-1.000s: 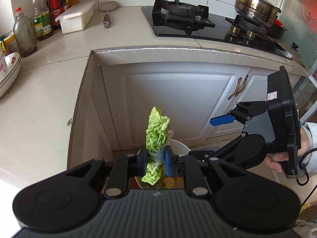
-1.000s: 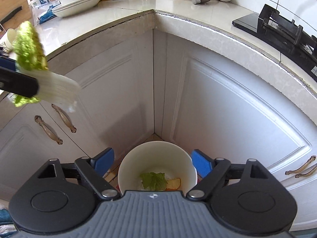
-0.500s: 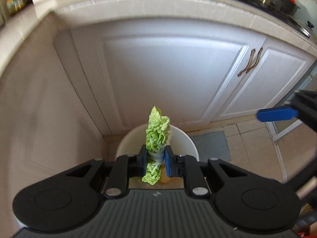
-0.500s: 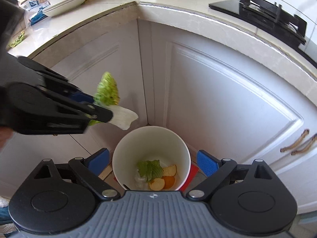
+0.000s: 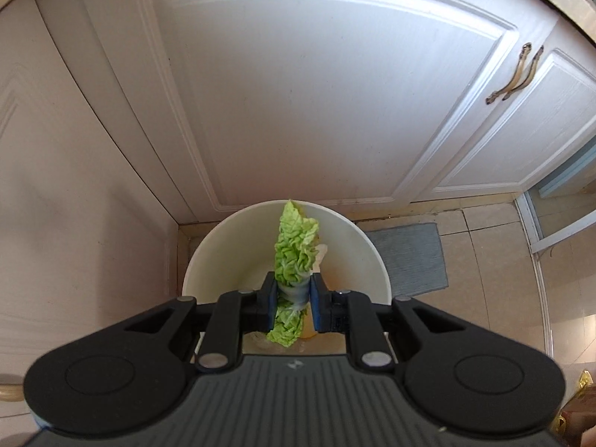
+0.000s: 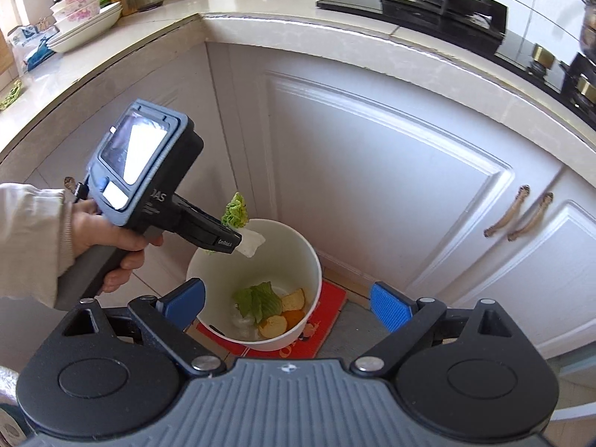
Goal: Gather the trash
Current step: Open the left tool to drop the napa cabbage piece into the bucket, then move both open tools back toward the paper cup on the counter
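Note:
My left gripper [image 5: 292, 300] is shut on a green cabbage leaf [image 5: 295, 249] with a white stalk. It holds the leaf just above the near rim of a white trash bucket [image 5: 231, 246] on the floor in the cabinet corner. In the right wrist view the left gripper [image 6: 238, 236] and the leaf [image 6: 235, 216] hang over the bucket's [image 6: 298, 249] left rim. The bucket holds a green leaf [image 6: 259, 300] and orange peel pieces [image 6: 287, 311]. My right gripper [image 6: 288, 303] is open and empty, above and in front of the bucket.
White cabinet doors [image 6: 372, 171] with curved handles [image 6: 517, 216] surround the bucket. A red mat [image 6: 327, 320] lies under it, a grey mat [image 5: 409, 257] beside it. The counter above carries stacked bowls [image 6: 85, 11], bottles and a gas stove [image 6: 439, 0].
My left gripper has come down from counter height with the leaf to just over the bucket. The right gripper has drawn back a little and stayed open.

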A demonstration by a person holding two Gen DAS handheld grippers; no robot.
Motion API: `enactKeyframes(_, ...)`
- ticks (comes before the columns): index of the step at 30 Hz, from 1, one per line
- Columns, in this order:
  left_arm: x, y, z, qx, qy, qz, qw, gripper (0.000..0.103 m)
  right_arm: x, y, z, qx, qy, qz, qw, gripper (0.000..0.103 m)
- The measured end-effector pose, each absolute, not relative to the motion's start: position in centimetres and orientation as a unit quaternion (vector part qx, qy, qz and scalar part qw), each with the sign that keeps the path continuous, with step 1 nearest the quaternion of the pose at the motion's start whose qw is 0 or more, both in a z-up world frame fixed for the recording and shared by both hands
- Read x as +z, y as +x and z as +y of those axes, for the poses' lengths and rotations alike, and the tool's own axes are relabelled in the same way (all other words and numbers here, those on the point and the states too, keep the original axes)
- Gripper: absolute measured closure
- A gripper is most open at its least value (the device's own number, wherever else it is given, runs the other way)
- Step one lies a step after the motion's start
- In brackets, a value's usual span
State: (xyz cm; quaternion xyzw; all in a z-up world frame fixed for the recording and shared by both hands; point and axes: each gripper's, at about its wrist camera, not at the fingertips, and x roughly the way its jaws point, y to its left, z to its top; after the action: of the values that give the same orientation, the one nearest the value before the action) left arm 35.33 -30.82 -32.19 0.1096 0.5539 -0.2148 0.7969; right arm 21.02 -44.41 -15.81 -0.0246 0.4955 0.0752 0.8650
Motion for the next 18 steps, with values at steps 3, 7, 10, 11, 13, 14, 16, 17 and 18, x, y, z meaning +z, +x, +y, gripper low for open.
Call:
enactKeyframes(3, -33.1, 35.3, -31.2, -0.205, 0.116, 0.548, 0.802, 0.058, -15.5, 20.4, -44.8, 0.064, -0.020, 0.493, 0.867, 0.003)
enactKeyframes(7, -32.9, 35.1, -31.6, -0.195, 0.124, 0.516, 0.824, 0.025, -15.2, 19.6, -44.9, 0.057, -0.020, 0.492, 0.869, 0.002)
enactKeyframes(10, -32.0, 35.1, -31.6, -0.205, 0.111, 0.513, 0.826, 0.024, -14.8, 19.2, -45.1, 0.056, -0.024, 0.491, 0.869, 0.002)
enactKeyframes(11, -31.6, 35.0, -31.5, -0.206, 0.106, 0.511, 0.828, 0.024, -14.6, 19.2, -45.1, 0.055, -0.026, 0.489, 0.870, 0.002)
enactKeyframes(13, -30.3, 34.7, -31.5, -0.209, 0.099, 0.504, 0.832, 0.023, -14.3, 19.1, -45.2, 0.058, -0.028, 0.486, 0.871, 0.002)
enactKeyframes(14, -29.6, 34.6, -31.4, -0.211, 0.099, 0.497, 0.836, 0.023, -14.0, 19.2, -45.1, 0.058, -0.030, 0.484, 0.873, 0.002)
enactKeyframes(16, -27.8, 33.7, -31.0, -0.223, 0.098, 0.466, 0.850, 0.023, -13.4, 19.2, -45.0, 0.062, -0.034, 0.477, 0.876, 0.002)
enactKeyframes(17, -26.8, 33.2, -30.8, -0.231, 0.100, 0.454, 0.855, 0.023, -13.1, 19.2, -45.0, 0.064, -0.036, 0.474, 0.877, 0.002)
enactKeyframes(18, -25.7, 32.8, -30.7, -0.240, 0.103, 0.446, 0.856, 0.022, -12.7, 19.2, -44.9, 0.065, -0.038, 0.470, 0.879, 0.002)
